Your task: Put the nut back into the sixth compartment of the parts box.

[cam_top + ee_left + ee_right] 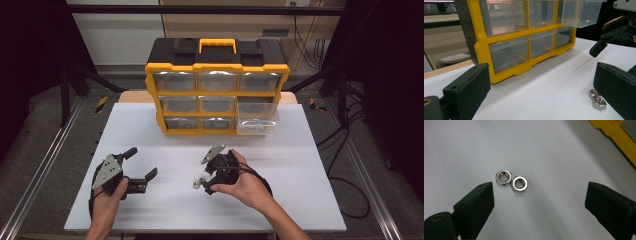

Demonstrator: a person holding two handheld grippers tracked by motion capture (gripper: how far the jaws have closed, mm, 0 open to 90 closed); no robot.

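Two steel hex nuts (512, 180) lie touching on the white tabletop (300, 150), near the middle of its near half. The right gripper (204, 176) hangs over them, pointing down and to the left, its jaws wide apart with the nuts between them and nothing held. The left gripper (141, 163) rests on the near left part of the table, well apart from the nuts, jaws also spread and empty — in its own view the nuts sit just beside its right jaw.

At the far edge stands a yellow-and-black organizer (217, 85) with clear drawers; one drawer (256, 121) at its right side is pulled out toward the near side. The white board lies on a wooden table (134, 96). Around it: grey floor (47, 125), black frame struts and loose cables (345, 165) on the right — a pale wall behind.
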